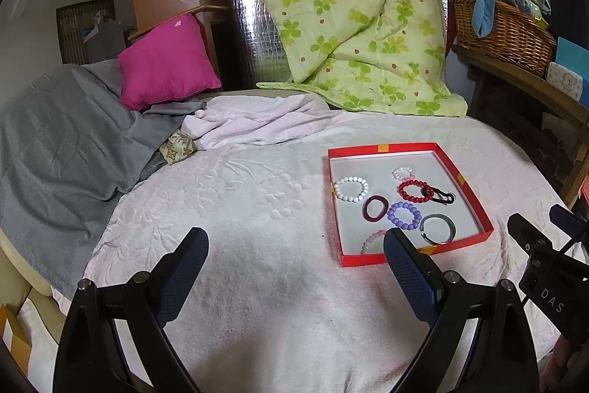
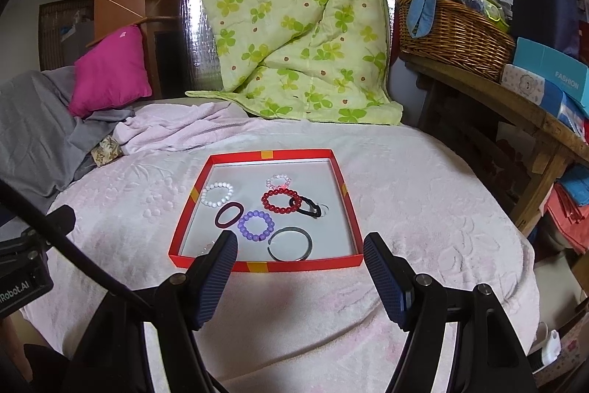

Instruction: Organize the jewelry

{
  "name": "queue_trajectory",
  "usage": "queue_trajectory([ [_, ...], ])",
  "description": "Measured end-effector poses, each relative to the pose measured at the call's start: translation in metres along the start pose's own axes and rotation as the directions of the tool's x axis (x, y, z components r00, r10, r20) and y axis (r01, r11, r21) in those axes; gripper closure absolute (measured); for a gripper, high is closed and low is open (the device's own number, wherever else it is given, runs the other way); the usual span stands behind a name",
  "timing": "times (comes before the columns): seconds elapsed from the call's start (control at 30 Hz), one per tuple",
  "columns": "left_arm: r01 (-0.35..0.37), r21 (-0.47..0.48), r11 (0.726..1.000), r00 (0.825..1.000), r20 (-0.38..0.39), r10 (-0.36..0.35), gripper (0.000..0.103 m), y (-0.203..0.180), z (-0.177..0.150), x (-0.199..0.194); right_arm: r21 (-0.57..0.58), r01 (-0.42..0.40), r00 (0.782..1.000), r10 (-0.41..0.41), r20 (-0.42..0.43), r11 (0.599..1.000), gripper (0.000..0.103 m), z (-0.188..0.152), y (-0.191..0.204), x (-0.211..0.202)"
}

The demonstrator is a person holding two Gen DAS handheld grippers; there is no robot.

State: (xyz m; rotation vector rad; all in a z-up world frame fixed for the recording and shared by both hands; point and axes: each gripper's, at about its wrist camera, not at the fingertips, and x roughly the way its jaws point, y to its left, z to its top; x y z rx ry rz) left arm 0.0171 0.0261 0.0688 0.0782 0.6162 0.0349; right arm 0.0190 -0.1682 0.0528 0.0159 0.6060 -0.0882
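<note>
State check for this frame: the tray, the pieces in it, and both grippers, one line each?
Red tray: flat on the pink blanket, open-topped.
White bead bracelet: flat in tray.
Red bead bracelet: overlapping the black clip.
Grey bangle: flat, gap showing.
Left gripper: open, empty.
Right gripper: open, empty.

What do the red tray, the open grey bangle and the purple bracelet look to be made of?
Red tray: likely cardboard, thin flat walls with taped corners. Grey bangle: probably metal or hard plastic, smooth rigid band with a gap. Purple bracelet: glossy round beads, plastic or glass.
</note>
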Motion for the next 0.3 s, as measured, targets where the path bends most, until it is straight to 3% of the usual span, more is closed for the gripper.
queue_trajectory([
  [0.13, 0.064, -0.008, 0.998, 0.998, 0.014, -0.064, 0.007, -0.008, -0.007, 0.007, 0.018, 0.000, 1.000, -0.001, 0.006, 1.000, 0.028, -0.009, -0.012, 0.005],
  [0.3, 0.160, -0.027, 0.987, 0.982, -0.093, -0.162, 0.007, -0.030, -0.038, 0.065, -0.005, -0.016, 1.000, 0.016, -0.016, 1.000, 0.023, -0.053, -0.037, 0.051],
])
